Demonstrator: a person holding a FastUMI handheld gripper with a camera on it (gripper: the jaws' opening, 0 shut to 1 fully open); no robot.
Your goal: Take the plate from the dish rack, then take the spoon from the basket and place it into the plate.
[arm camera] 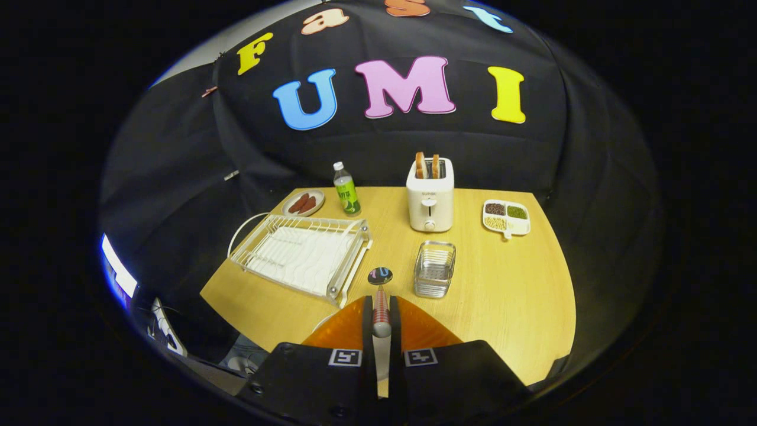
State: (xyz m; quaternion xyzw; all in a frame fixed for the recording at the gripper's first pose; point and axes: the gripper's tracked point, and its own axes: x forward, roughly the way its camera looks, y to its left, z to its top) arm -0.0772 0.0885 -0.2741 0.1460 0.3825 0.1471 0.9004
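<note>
Fingers (381, 322) pinched the spoon (380, 296) above the orange plate (423, 328), with the wire basket (434, 269) at one o'clock and the dish rack (303, 253) at ten o'clock.

You have an orange plate (426, 331) below a spoon (381, 296) with a red-and-white striped handle and dark bowl. The rack (304, 254), toaster (430, 195) and tray (507, 218) are white, the basket (434, 269) silvery, the table (508, 278) pale wood, the bottle (346, 189) green-labelled.

spoon (380, 296) | pinched upright over orange plate (423, 328) | rack (304, 254) empty
</note>
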